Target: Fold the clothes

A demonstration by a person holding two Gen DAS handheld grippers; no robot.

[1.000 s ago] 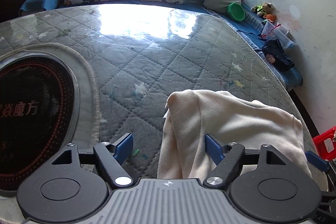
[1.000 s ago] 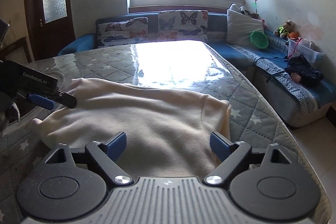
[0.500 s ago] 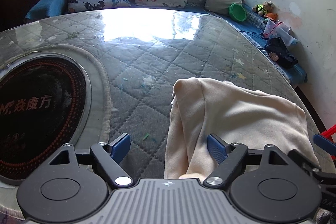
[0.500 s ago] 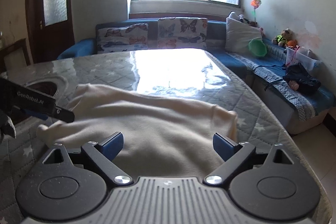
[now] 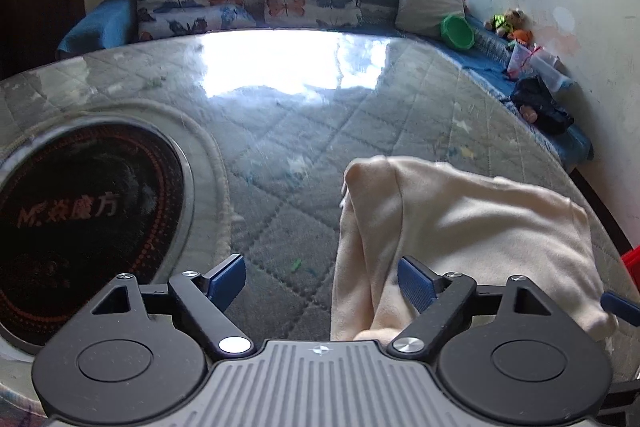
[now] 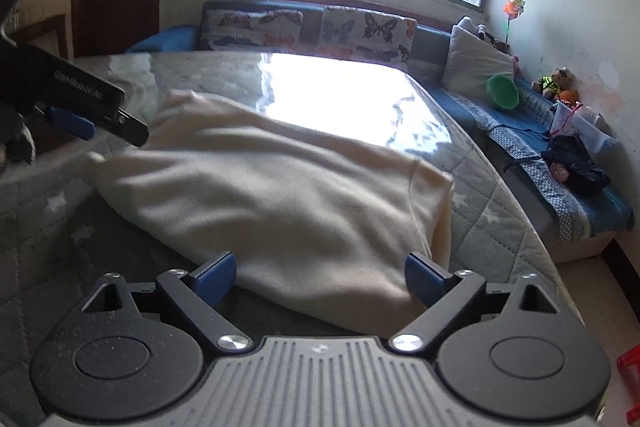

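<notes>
**Lettering on a dark disc**

A round black disc [image 5: 80,211] set into the quilted surface [image 5: 304,131] carries faded red lettering, an "M" followed by Chinese characters ending in "魔方". White print on the left tool [image 6: 80,95] is too blurred to read.

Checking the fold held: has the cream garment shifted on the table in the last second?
No. In the left wrist view the garment sits the same way beside the dark disc and quilt lines; only the camera has tilted.
</notes>
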